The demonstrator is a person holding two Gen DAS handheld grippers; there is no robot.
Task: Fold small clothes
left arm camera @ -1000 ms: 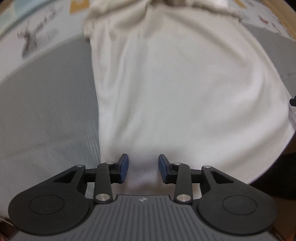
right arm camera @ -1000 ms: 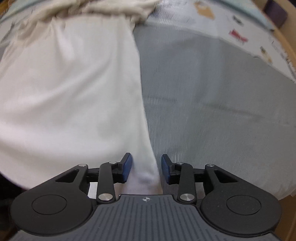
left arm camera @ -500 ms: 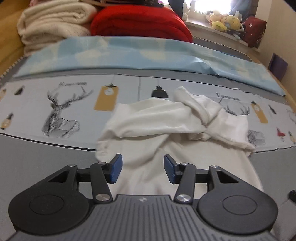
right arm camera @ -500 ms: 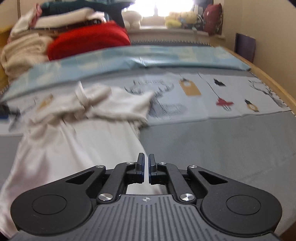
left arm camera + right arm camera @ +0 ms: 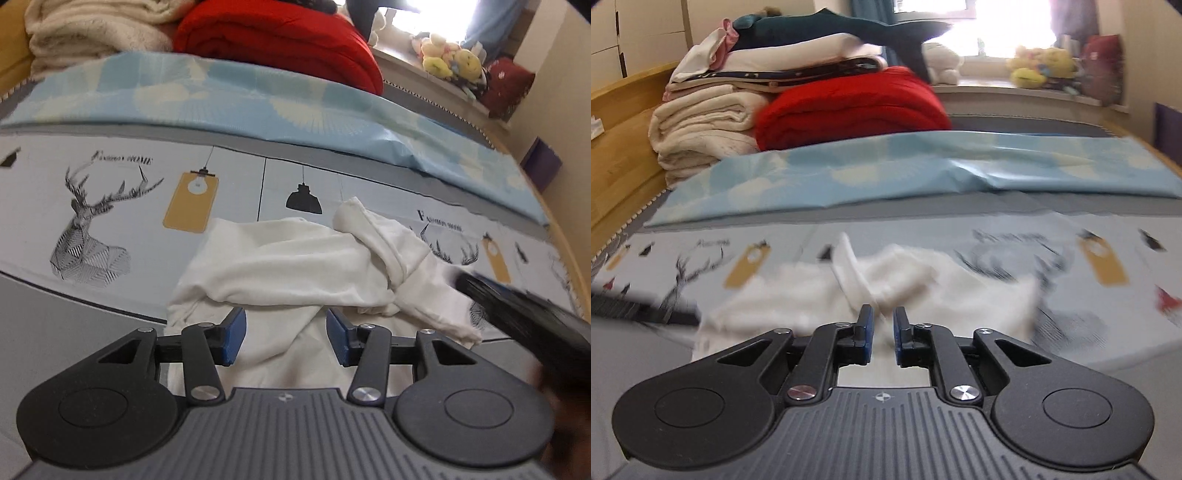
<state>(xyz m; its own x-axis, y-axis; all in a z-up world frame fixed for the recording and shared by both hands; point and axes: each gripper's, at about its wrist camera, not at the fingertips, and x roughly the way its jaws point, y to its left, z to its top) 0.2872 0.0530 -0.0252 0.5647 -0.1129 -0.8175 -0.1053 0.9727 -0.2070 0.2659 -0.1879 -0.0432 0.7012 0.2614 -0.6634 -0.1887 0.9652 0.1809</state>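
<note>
Across the middle of the bed lies the small white cotton garment point(image 5: 295, 266), its lower part spread flat toward the cameras while the upper part is bunched, with one rolled sleeve or cuff point(image 5: 373, 236) thrown across the top. That heap looks like the reason both tools face it: the crumpled end probably has to be opened out before any clean fold can be laid.

The left gripper point(image 5: 284, 332) hangs above the flat lower cloth with its blue-padded fingers point(image 5: 232, 334) apart and nothing pressed between them; the fabric seen in the gap lies underneath, not held. The right gripper point(image 5: 883, 332) points at the tangled sleeve, its fingers only a little apart and opening, with no cloth caught between them as far as the blurred right wrist view shows. In the left wrist view it enters as a dark blurred shape at the right edge.

Under the garment are a grey mat point(image 5: 55, 332) and a pale printed sheet with deer and lamp drawings point(image 5: 110, 214). Farther back lie a light blue patterned pillow point(image 5: 258, 96), a folded red blanket point(image 5: 280, 37) and cream folded blankets point(image 5: 701, 125), well apart from the work.
</note>
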